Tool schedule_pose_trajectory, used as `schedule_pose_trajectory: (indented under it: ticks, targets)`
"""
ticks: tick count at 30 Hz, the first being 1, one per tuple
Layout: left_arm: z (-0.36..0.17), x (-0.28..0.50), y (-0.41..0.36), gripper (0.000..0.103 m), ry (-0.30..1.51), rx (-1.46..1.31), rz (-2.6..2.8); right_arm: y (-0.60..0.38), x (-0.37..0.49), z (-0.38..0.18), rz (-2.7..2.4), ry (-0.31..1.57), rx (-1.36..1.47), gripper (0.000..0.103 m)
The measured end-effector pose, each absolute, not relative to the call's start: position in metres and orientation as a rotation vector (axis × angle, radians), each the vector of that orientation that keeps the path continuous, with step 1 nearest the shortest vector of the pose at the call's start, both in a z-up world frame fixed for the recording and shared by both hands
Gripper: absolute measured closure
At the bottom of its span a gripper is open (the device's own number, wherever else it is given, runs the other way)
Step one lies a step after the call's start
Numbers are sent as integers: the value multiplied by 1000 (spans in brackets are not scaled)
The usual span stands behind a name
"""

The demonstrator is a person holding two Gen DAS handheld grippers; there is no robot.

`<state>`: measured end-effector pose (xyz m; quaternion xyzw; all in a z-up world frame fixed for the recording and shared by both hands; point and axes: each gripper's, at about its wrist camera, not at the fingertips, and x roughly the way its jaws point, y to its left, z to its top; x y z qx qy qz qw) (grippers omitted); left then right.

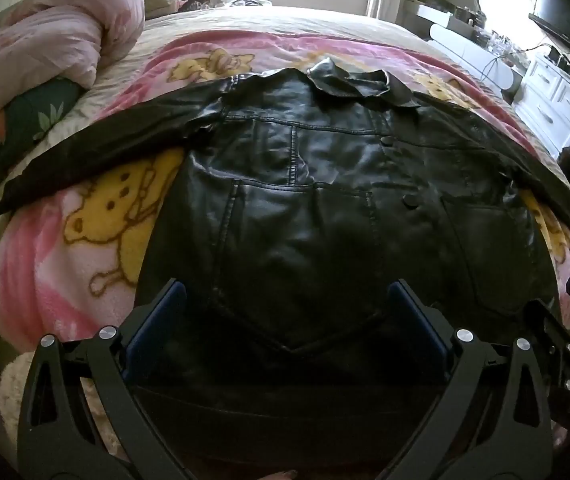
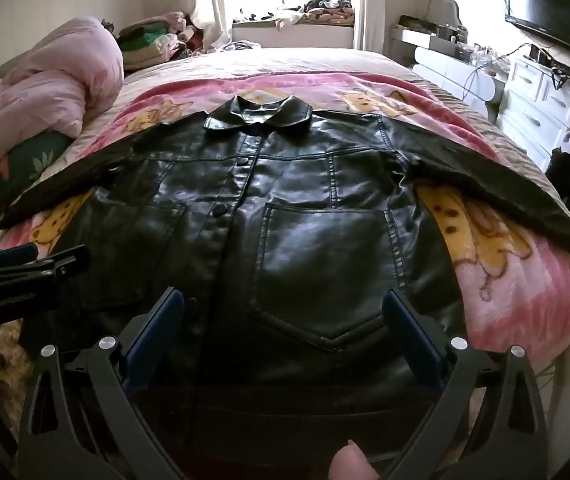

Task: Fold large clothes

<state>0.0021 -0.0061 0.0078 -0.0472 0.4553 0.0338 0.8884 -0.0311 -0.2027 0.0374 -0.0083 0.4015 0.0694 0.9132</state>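
One black leather jacket (image 2: 285,216) lies flat, front side up, on a pink cartoon-print blanket (image 2: 517,276) across the bed. Its long axis runs from the hem at the bottom of the frame to the collar (image 2: 259,118) at upper centre, and its sleeves spread toward the left and right edges. At far left a bunched pink quilt (image 1: 57,36) sits on the bed. The left gripper (image 1: 285,300) hovers over the jacket's lower part, jaws spread wide with nothing between the pads. The right gripper (image 2: 283,306) likewise gapes wide, empty, above a chest pocket (image 2: 325,272). At far right stand white drawers (image 2: 541,108).
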Motion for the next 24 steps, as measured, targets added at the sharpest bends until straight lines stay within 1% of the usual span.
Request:
schedule_pose_trajectory:
  ticks: [24]
  targets:
    - [10, 1, -7, 8, 935, -91, 71, -202, -32, 40, 145, 825, -12, 4]
